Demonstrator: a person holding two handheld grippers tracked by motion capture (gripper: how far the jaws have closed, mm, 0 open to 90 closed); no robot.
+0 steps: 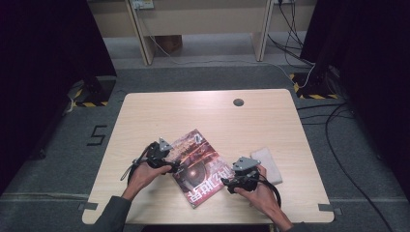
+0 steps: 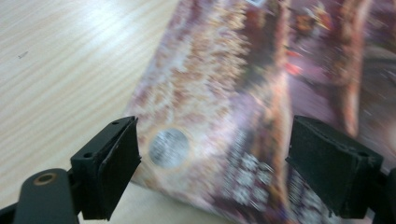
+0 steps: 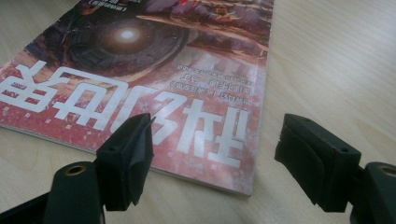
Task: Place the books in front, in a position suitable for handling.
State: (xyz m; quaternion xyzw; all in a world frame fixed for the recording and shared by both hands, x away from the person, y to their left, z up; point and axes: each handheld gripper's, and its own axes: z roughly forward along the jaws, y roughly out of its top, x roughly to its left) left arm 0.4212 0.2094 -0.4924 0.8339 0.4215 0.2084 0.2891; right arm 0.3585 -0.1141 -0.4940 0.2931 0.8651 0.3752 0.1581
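Where the left gripper looks along its own jaws, they stand spread wide and grasp nothing, with a corner of the magazine lying between them in the lower middle of the frame; the cover there is blurred and its print cannot be read. The right gripper is likewise released, its jaws set either side of the magazine's near corner, whose edge runs across the lower centre of that frame. Bare wood lies open to the right of that corner. In the high view the magazine lies flat and askew in the lower centre of the surface, the left gripper at its left edge, the right gripper at its lower right. A pale cloth sits just right of the right gripper, partly hidden behind it. The upper half of the surface is open.
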